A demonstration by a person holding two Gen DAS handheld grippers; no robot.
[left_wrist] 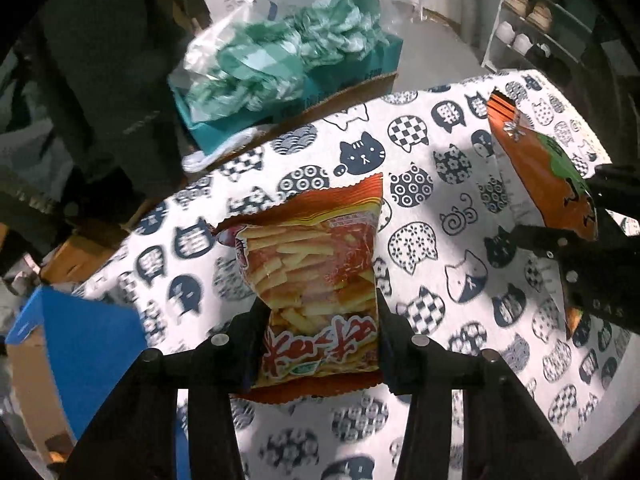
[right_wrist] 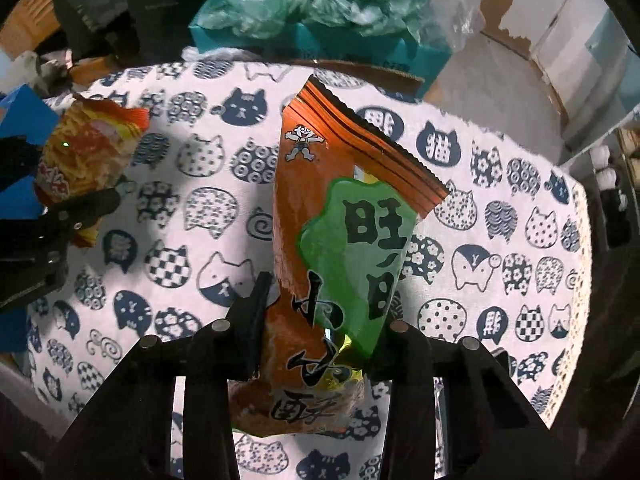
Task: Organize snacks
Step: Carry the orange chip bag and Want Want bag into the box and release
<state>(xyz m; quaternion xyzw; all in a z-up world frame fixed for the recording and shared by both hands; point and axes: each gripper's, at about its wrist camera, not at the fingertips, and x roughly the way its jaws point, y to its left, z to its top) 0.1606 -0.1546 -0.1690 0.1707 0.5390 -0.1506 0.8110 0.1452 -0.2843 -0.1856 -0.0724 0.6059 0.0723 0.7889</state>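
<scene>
My left gripper (left_wrist: 320, 312) is shut on a red and yellow bag of fries-shaped snacks (left_wrist: 312, 256) and holds it above the cat-print tablecloth (left_wrist: 460, 184). My right gripper (right_wrist: 320, 320) is shut on an orange bag with a green label (right_wrist: 344, 240), also held above the cloth (right_wrist: 200, 208). In the left wrist view the orange bag (left_wrist: 544, 168) and the right gripper show at the right edge. In the right wrist view the fries bag (right_wrist: 84, 156) and the left gripper show at the left edge.
Beyond the table's far edge stands a teal box (left_wrist: 360, 64) heaped with green and white plastic bags (left_wrist: 280, 56), next to a cardboard box. A blue box (left_wrist: 80, 344) sits left of the table. A shoe rack (left_wrist: 536, 20) stands at the far right.
</scene>
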